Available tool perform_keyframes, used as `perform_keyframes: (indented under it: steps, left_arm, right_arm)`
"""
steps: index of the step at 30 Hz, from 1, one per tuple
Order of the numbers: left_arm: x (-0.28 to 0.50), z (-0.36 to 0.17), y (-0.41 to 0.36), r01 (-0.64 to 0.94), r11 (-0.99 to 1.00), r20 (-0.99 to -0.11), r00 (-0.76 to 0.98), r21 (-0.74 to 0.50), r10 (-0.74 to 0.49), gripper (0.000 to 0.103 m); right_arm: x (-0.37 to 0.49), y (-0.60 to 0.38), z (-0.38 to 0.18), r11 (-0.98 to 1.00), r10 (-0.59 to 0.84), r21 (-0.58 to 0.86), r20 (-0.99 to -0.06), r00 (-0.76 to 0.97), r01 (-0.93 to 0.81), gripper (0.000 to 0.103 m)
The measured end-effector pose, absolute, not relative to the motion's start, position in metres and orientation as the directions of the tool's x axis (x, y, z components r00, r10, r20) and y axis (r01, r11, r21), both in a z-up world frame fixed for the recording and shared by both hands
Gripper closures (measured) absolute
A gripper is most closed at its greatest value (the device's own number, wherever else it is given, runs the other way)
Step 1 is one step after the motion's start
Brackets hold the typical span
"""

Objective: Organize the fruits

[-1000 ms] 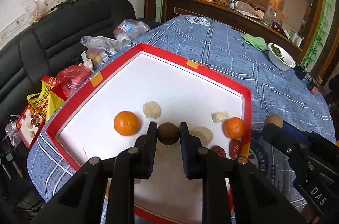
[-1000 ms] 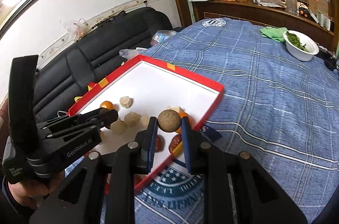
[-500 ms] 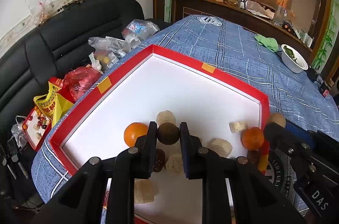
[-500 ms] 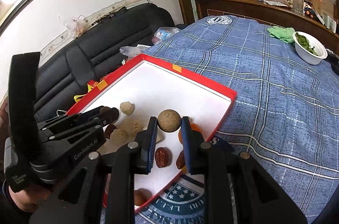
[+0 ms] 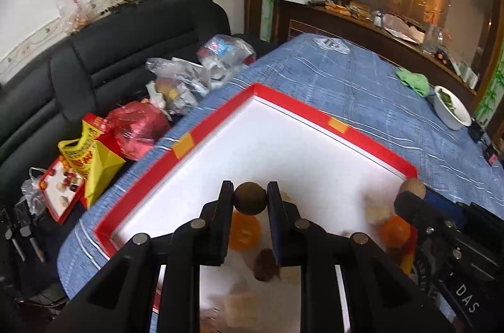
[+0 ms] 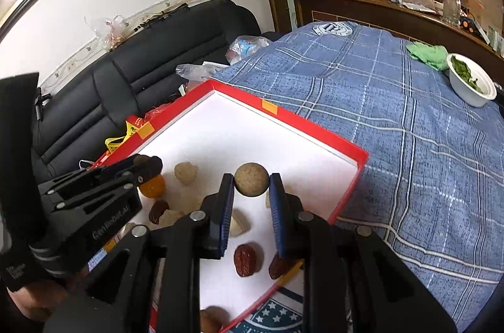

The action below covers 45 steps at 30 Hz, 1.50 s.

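Observation:
My left gripper (image 5: pixel 249 199) is shut on a dark brown round fruit (image 5: pixel 249 198) and holds it above the red-rimmed white tray (image 5: pixel 226 120). My right gripper (image 6: pixel 251 183) is shut on a tan round fruit (image 6: pixel 251 183) above the same tray (image 6: pixel 302 122). In the tray lie an orange (image 6: pixel 152 186), a second orange (image 5: pixel 395 230), red dates (image 6: pixel 247 259), and pale lumpy pieces (image 6: pixel 186 172). The right gripper shows at the right of the left wrist view (image 5: pixel 409 200); the left gripper shows at the left of the right wrist view (image 6: pixel 148 164).
The tray sits on a blue plaid cloth (image 6: pixel 409 128). A white bowl of greens (image 6: pixel 471 82) and a green rag (image 6: pixel 426 53) lie far right. A black sofa (image 5: pixel 94 65) with plastic bags (image 5: pixel 189 81) and a yellow bag (image 5: pixel 91 156) borders the left.
Both grippers have moved forward over the tray with their fruits still held. The loose fruits now lie lower in both views, under and beside the fingers.

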<state>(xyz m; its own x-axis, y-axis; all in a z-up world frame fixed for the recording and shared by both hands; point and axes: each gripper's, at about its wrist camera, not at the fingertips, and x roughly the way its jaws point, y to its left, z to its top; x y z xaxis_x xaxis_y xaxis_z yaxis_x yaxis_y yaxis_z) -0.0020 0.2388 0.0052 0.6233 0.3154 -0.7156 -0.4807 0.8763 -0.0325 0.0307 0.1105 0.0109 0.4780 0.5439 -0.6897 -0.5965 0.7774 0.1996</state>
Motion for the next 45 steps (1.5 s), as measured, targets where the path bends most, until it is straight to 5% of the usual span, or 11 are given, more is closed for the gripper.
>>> perform_keyframes:
  steps: [13, 16, 17, 19, 21, 25, 27, 29, 35, 38, 45]
  left_arm:
    - [0.003, -0.014, 0.255, -0.548, 0.836, -0.760, 0.538, 0.012, 0.364, 0.083]
    - [0.000, -0.012, 0.256, -0.560, 0.828, -0.759, 0.532, 0.017, 0.376, 0.066]
    - [-0.001, -0.011, 0.256, -0.563, 0.826, -0.759, 0.531, 0.017, 0.377, 0.051]
    - [-0.005, -0.008, 0.255, -0.567, 0.823, -0.751, 0.535, 0.020, 0.387, 0.043]
    - [-0.007, -0.005, 0.252, -0.566, 0.824, -0.751, 0.532, 0.028, 0.391, 0.038]
    - [-0.015, 0.005, 0.241, -0.557, 0.830, -0.738, 0.546, 0.032, 0.395, 0.035]
    - [-0.024, 0.012, 0.233, -0.564, 0.825, -0.718, 0.556, 0.044, 0.419, 0.017]
    - [-0.031, 0.016, 0.226, -0.566, 0.823, -0.706, 0.563, 0.048, 0.429, 0.017]
    - [-0.052, 0.021, 0.204, -0.537, 0.843, -0.718, 0.579, 0.021, 0.387, 0.014]
    - [-0.057, 0.020, 0.195, -0.523, 0.852, -0.727, 0.580, 0.013, 0.367, 0.000]
    - [-0.069, 0.024, 0.184, -0.533, 0.846, -0.692, 0.605, 0.017, 0.394, 0.000]
  right_arm:
    - [0.056, 0.144, -0.016, 0.774, 0.520, 0.198, -0.741, 0.425, -0.602, 0.078]
    - [0.061, 0.148, -0.026, 0.776, 0.498, 0.194, -0.772, 0.395, -0.600, 0.078]
    - [0.062, 0.148, -0.027, 0.784, 0.486, 0.182, -0.775, 0.404, -0.593, 0.078]
    - [0.061, 0.146, -0.027, 0.792, 0.480, 0.179, -0.774, 0.413, -0.584, 0.057]
    - [0.057, 0.142, -0.022, 0.788, 0.492, 0.183, -0.762, 0.422, -0.588, 0.026]
    - [0.043, 0.133, -0.003, 0.777, 0.502, 0.147, -0.731, 0.462, -0.612, 0.019]
    - [0.033, 0.124, 0.009, 0.770, 0.510, 0.125, -0.710, 0.486, -0.625, 0.009]
    - [0.024, 0.114, 0.019, 0.765, 0.518, 0.111, -0.692, 0.503, -0.634, 0.000]
    - [-0.009, 0.069, 0.043, 0.739, 0.558, 0.090, -0.636, 0.533, -0.667, 0.000]
    - [-0.025, 0.051, 0.047, 0.734, 0.566, 0.082, -0.623, 0.541, -0.674, 0.000]
    - [-0.047, 0.046, 0.048, 0.719, 0.571, 0.064, -0.623, 0.535, -0.692, 0.000]
